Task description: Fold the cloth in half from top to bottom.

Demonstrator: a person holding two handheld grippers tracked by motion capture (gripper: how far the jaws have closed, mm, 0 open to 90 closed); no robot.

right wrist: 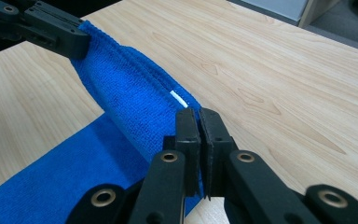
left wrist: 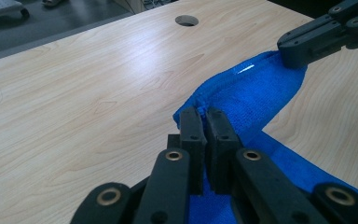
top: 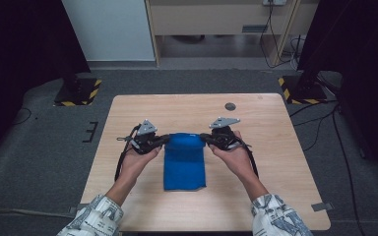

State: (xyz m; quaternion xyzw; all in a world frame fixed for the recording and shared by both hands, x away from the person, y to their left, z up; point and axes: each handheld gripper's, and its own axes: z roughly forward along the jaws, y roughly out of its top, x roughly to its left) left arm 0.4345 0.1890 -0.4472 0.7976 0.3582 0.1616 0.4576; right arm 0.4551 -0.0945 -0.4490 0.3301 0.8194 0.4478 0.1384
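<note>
Both hand-held grippers, left [top: 163, 140] and right [top: 203, 138], point inward, clamped on the blue cloth's [top: 184, 164] raised far corners.

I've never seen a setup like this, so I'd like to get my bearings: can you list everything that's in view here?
Cloth: one, blue, middle of the table, its far edge lifted off the wood, the rest lying flat.
Table: one, light wood, centre of the room on grey carpet.
Cable hole: one, dark and round, far right part of the tabletop.
Stand bases: two, black with yellow-black striped edges, on the floor beyond the table's far corners.
Left gripper: one, black, shut on the cloth's far left corner.
Right gripper: one, black, shut on the cloth's far right corner.
Sleeves: two, white patterned, bottom edge.
</note>
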